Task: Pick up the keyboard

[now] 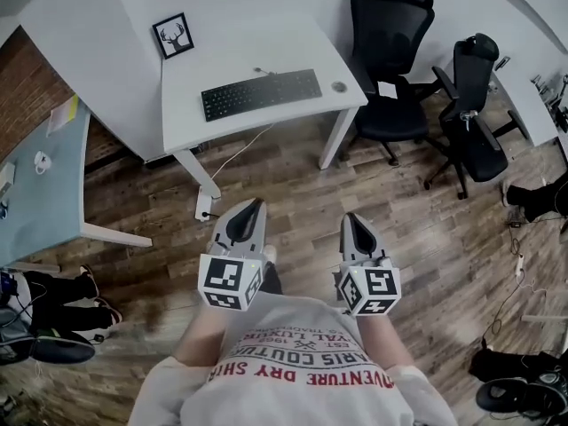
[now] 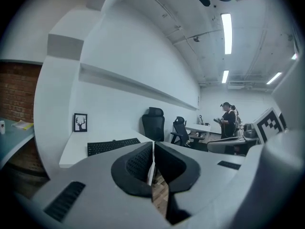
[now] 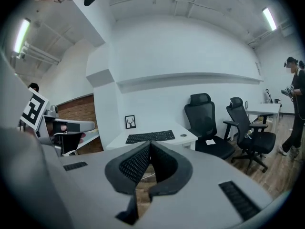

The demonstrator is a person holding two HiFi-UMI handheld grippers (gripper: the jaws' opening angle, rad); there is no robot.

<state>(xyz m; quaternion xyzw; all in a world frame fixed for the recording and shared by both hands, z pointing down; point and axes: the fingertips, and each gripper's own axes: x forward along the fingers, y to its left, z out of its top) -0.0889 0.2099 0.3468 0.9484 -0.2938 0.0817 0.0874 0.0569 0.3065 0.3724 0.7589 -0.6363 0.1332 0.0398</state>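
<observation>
A black keyboard [image 1: 261, 93] lies on a white desk [image 1: 266, 56] some way ahead of me, over wooden floor. It also shows in the left gripper view as the keyboard [image 2: 112, 146] and in the right gripper view as the keyboard [image 3: 150, 137]. My left gripper [image 1: 257, 204] and right gripper [image 1: 350, 216] are held side by side in front of my chest, well short of the desk. Both are shut with nothing between the jaws. The left gripper [image 2: 153, 143] and right gripper [image 3: 149, 142] point toward the desk.
A framed deer picture [image 1: 173, 35] stands at the desk's back left; a small round thing [image 1: 339, 86] lies at its right. A cable [image 1: 232, 153] hangs to a floor socket. Two black office chairs [image 1: 390, 51] [image 1: 472, 105] stand right of the desk. A pale blue table [image 1: 35, 193] is left. A person [image 2: 226, 120] stands far off.
</observation>
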